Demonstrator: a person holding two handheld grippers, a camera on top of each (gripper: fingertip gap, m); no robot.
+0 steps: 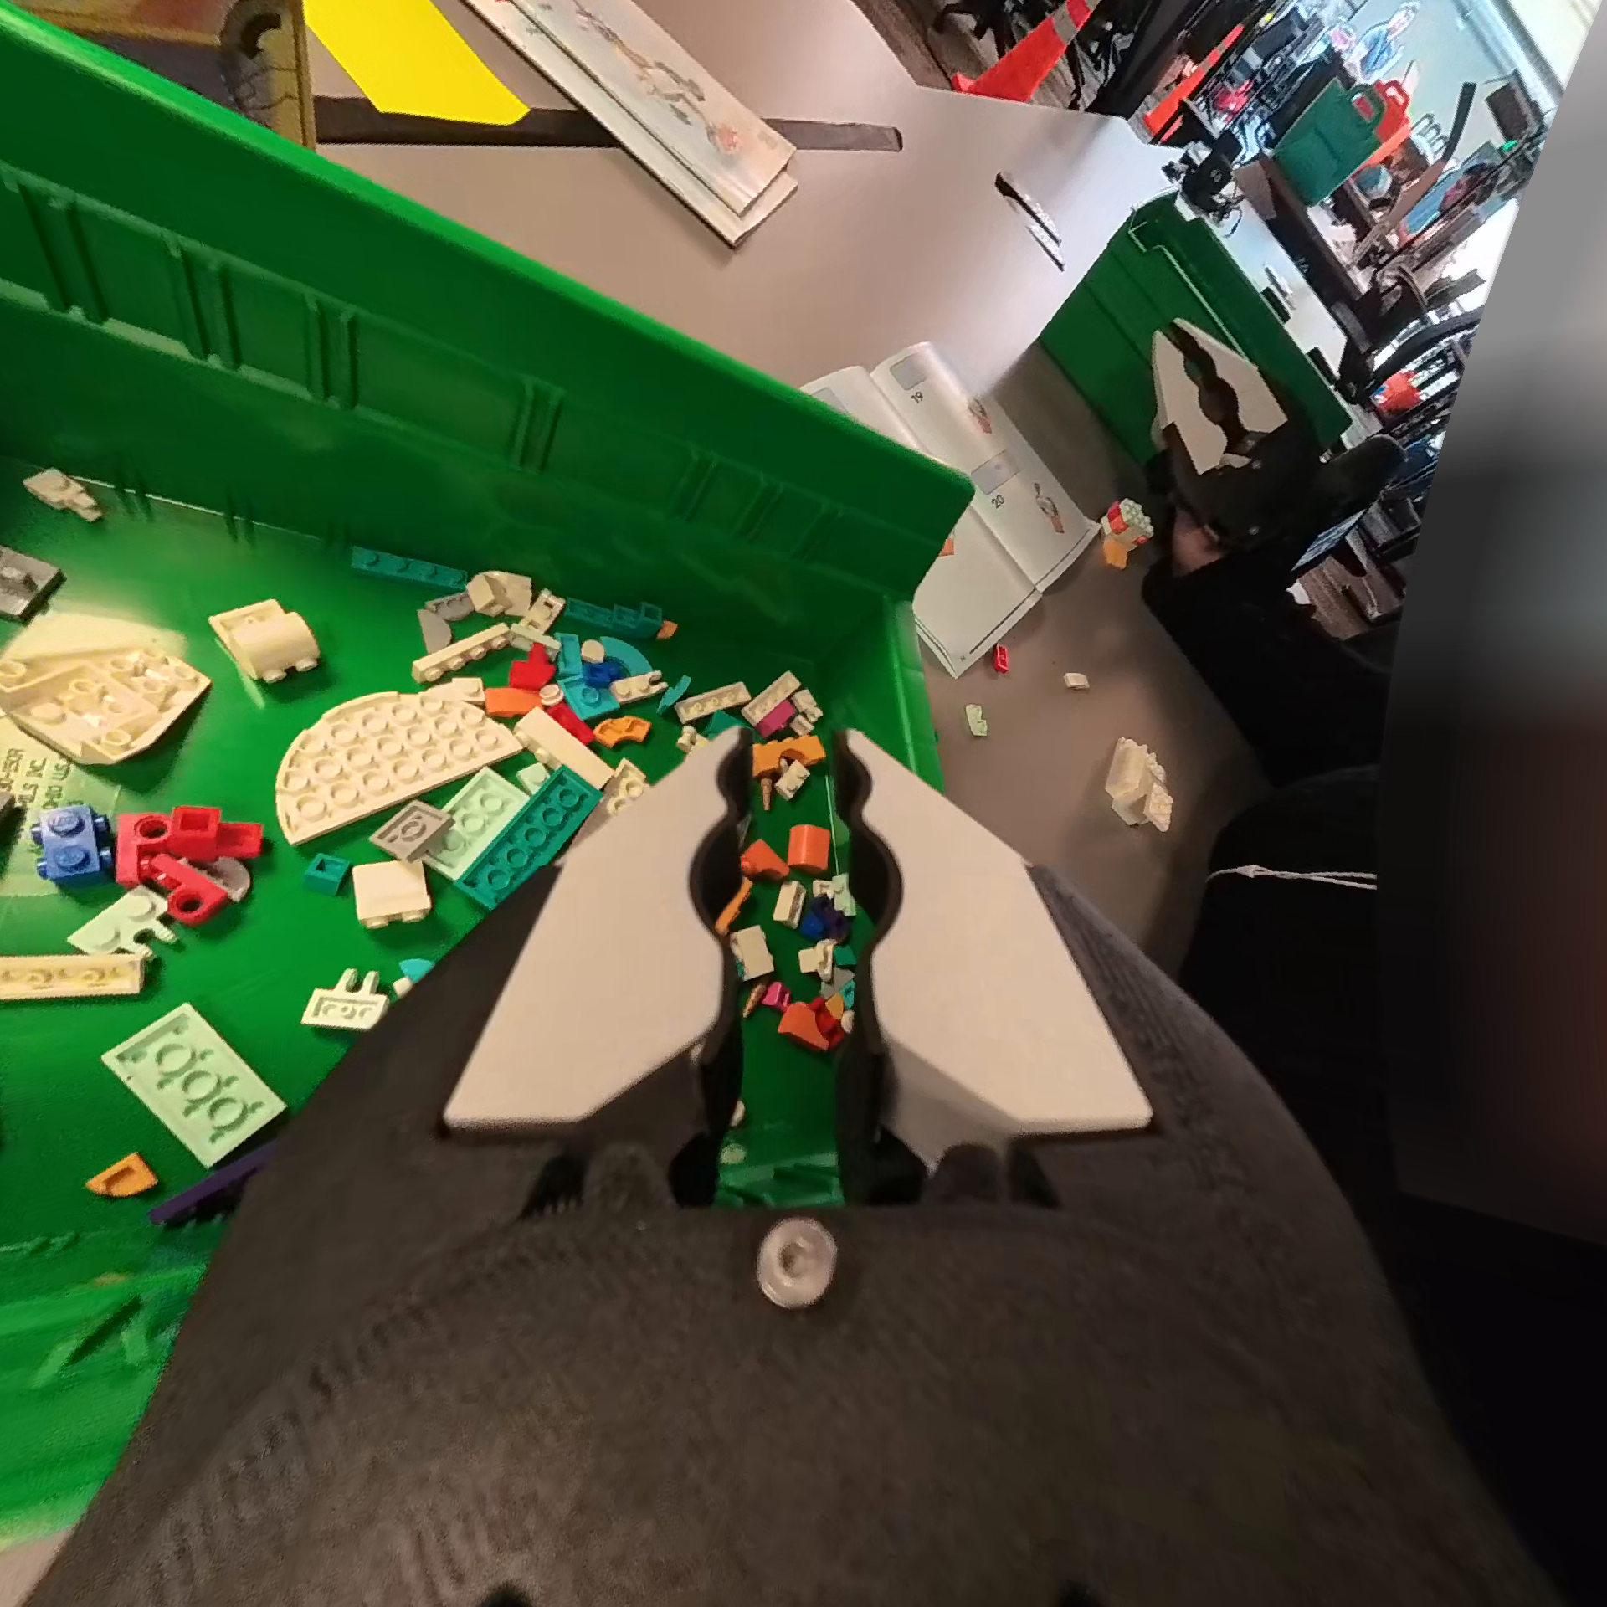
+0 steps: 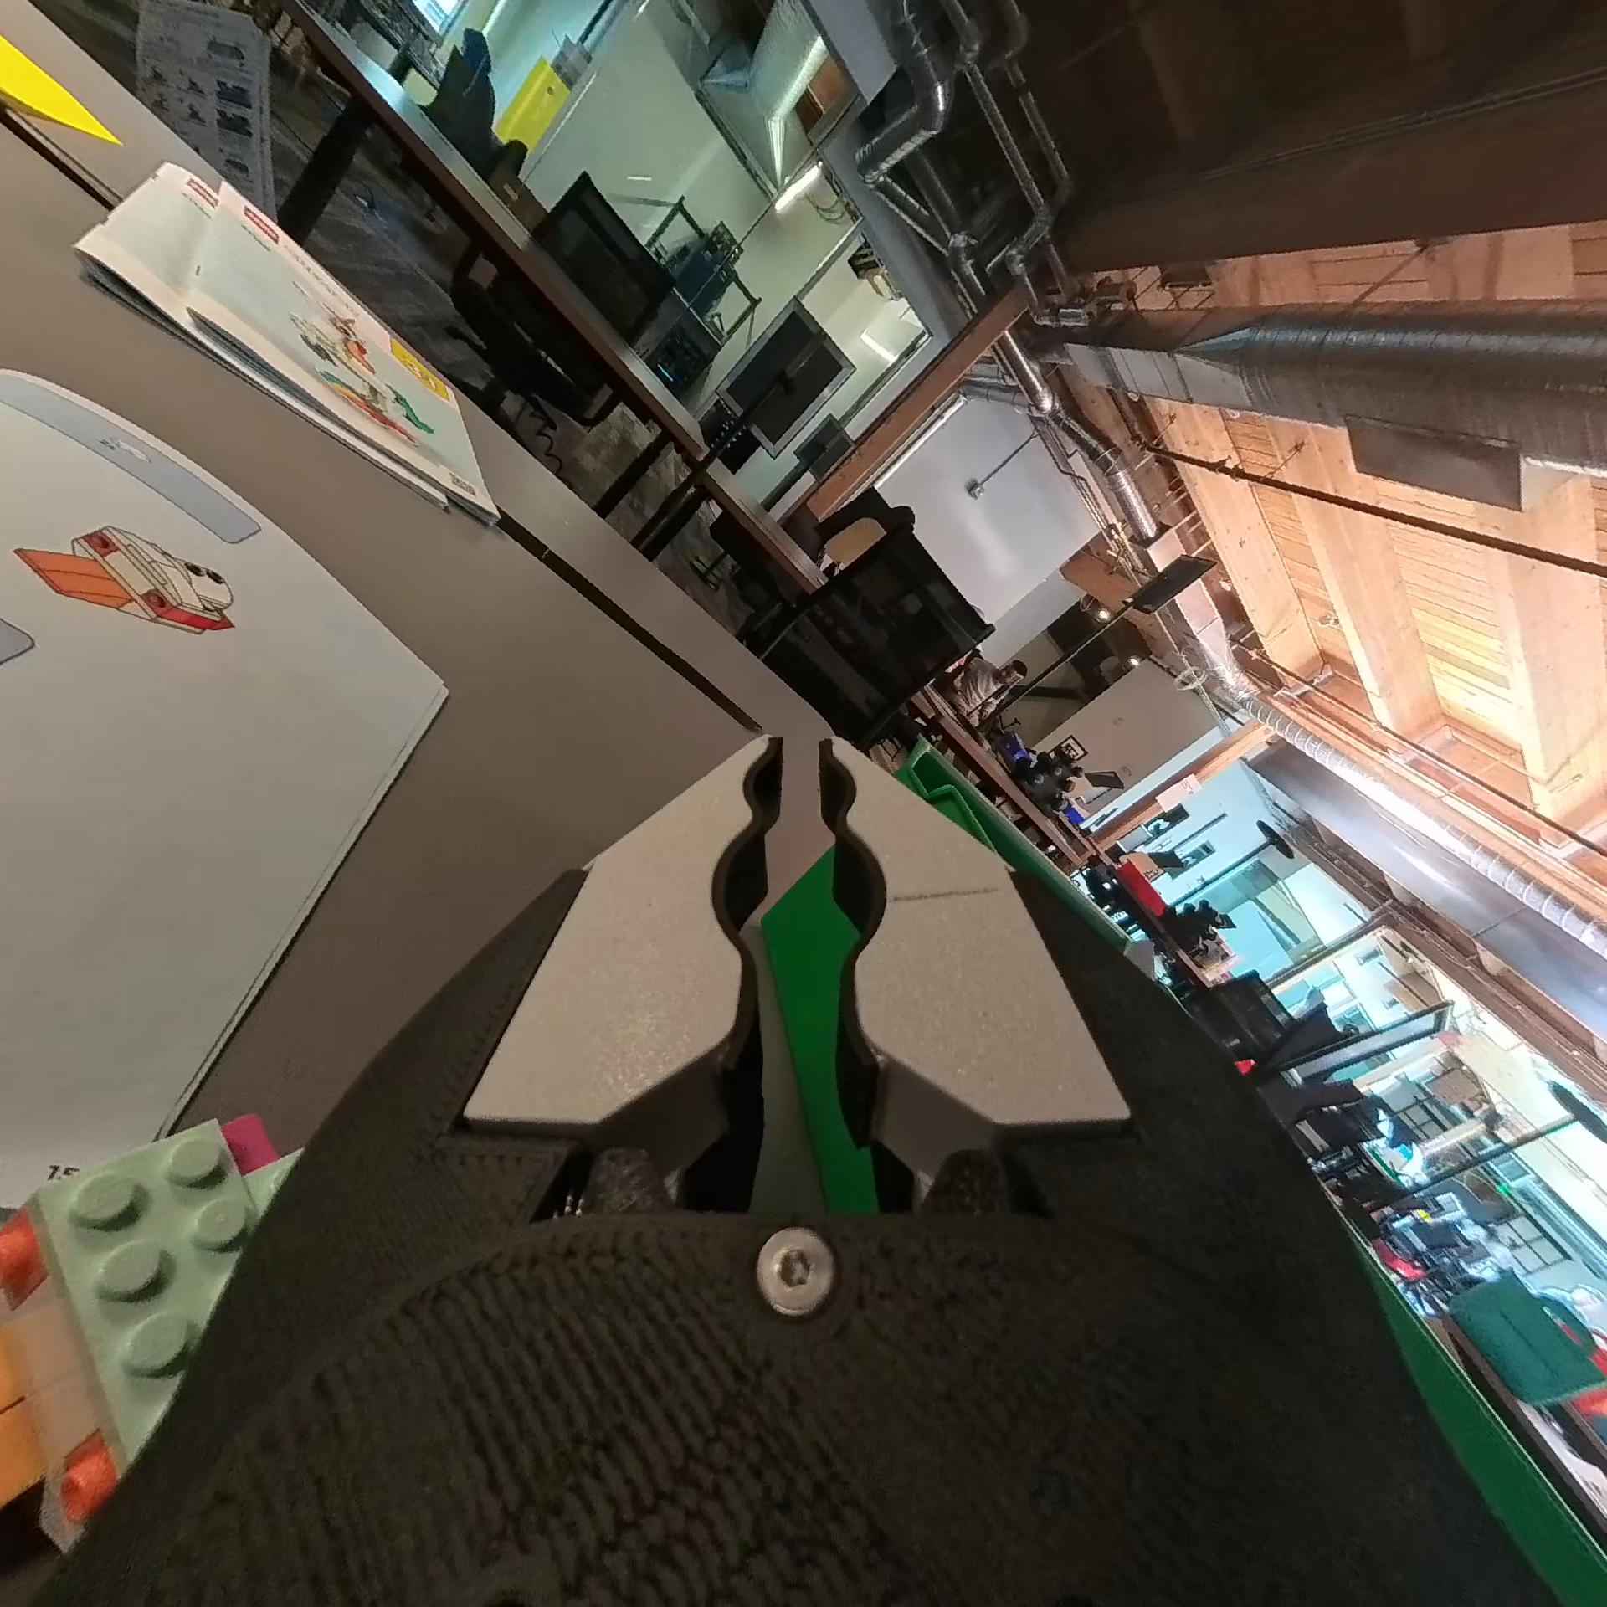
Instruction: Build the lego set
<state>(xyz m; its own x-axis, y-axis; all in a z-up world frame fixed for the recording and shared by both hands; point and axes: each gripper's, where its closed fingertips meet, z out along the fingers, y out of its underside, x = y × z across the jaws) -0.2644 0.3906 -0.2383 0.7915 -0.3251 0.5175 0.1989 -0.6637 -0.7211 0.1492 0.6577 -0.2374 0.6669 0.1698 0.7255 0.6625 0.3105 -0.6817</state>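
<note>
While your left tongs [image 1: 791,748] hover slightly parted and empty over the green bin [image 1: 522,365], choose one brick.
Loose bricks [image 1: 556,696] lie at 10 o'clock; right tongs [image 2: 800,752], narrowly parted, grip nothing, partial model [image 2: 104,1287] at 8 o'clock.

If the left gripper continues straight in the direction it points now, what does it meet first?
Probably the small loose pieces on the floor of the green bin, seen between the left gripper's open fingers. Depth is unclear.
</note>
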